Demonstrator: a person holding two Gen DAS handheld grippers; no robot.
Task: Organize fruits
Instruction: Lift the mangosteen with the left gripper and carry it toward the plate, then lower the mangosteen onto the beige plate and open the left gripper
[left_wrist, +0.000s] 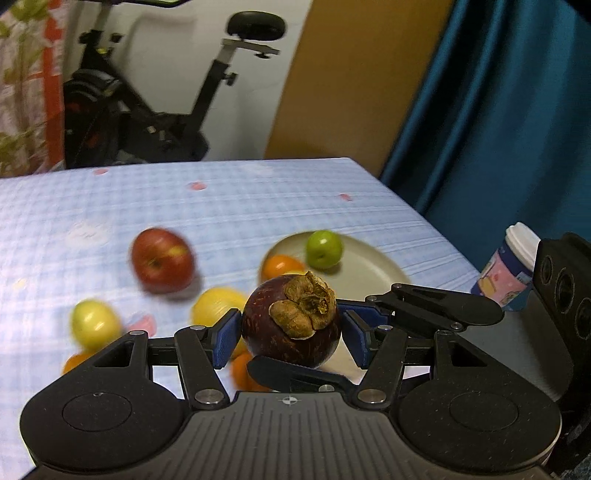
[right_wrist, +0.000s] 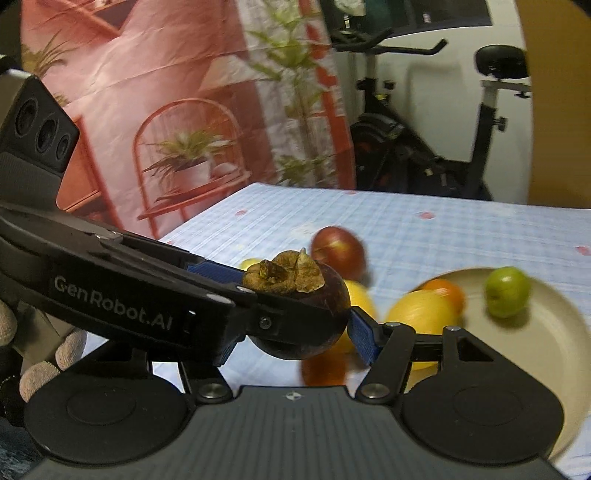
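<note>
Mid hand-off, looks like: the mangosteen (left_wrist: 291, 325) is up off the table (left_wrist: 221, 206), and both the left hand-held gripper (left_wrist: 290, 328) and right hand-held gripper (right_wrist: 295, 325) are pinching it. Next, one lets go and the other carries it over. Plate (left_wrist: 373, 266) has a green fruit (left_wrist: 324, 248) and an orange (left_wrist: 281, 266).

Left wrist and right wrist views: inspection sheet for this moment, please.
Surface: blue checked tablecloth.
Job's things: mangosteen off the table, between both grippers; green fruit on the plate; orange by its rim; red apple and yellow fruit loose on the cloth.
Clutter: lidded cup by the table's right edge.
Grippers: left gripper shut on the mangosteen; right gripper has one pad against it, the other hidden.
Cables: nothing seen.
Surroundings: exercise bike, blue curtain, printed backdrop.
</note>
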